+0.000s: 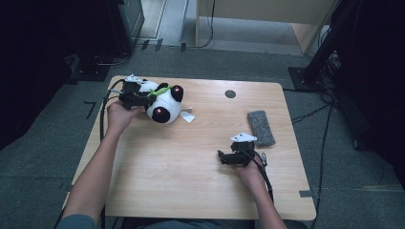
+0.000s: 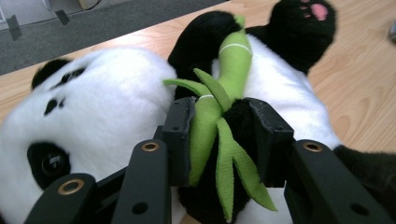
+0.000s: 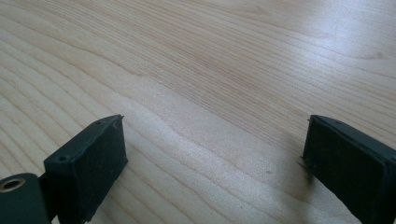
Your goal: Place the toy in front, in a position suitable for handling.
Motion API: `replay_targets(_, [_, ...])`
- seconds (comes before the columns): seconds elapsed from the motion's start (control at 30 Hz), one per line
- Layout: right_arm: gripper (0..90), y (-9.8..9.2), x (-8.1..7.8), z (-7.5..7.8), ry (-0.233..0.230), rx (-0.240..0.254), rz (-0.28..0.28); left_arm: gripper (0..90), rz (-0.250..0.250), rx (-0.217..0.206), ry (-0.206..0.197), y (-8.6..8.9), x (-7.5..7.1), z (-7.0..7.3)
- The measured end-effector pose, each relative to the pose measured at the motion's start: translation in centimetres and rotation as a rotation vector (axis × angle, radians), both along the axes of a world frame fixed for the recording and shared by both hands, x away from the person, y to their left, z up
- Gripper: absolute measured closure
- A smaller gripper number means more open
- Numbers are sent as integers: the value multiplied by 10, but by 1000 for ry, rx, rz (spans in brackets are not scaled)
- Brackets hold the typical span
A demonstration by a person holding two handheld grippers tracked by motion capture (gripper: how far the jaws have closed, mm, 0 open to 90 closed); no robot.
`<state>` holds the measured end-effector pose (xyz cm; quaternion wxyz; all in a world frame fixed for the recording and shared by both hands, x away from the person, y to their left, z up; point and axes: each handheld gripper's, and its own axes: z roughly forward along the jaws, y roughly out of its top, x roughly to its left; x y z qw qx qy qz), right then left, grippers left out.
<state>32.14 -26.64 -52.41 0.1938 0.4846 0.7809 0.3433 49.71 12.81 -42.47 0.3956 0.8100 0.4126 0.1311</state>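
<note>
We had the left gripper [image 2: 219,140] upper left of the high view, jaws clamped on the plush panda [image 1: 162,102] by its green bamboo [image 2: 219,116], right gripper [image 3: 215,158] lower right, jaws wide over bare table [image 3: 210,70].

A wooden table [image 1: 191,162] bears a plush panda [image 1: 165,102] and a grey sponge [image 1: 261,127].
</note>
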Motion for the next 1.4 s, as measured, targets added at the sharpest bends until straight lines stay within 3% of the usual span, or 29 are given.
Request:
replay_targets(0.13, [67, 0, 0, 1, 4, -1, 0, 639, 4, 14, 4, -7, -4, 4])
replay_targets(0.2, [116, 0, 0, 3, 17, -6, -7, 643, 3, 15, 2, -11, -8, 7])
replay_targets(0.3, [179, -1, 1, 6, 33, -16, -17, 649, 18, -18, 0, -18, -15, 9])
replay_targets(0.5, [193, 0, 10, 12, 79, -37, -39, 651, 9, -57, 19, -30, -33, 16])
replay_targets(0.63, [213, 0, 12, 15, 75, -28, -35, 650, 4, -48, 14, -40, -47, 23])
replay_targets(0.8, [212, -3, 14, 26, 35, -30, -37, 651, -1, -47, 19, -54, -64, 27])
replay_targets(1.2, [241, -27, 14, 43, -62, 36, -84, 650, -46, -55, 7, -87, -106, 24])
replay_targets(1.4, [243, -25, 13, 47, -70, 42, -84, 649, -87, -43, 2, -110, -121, 18])
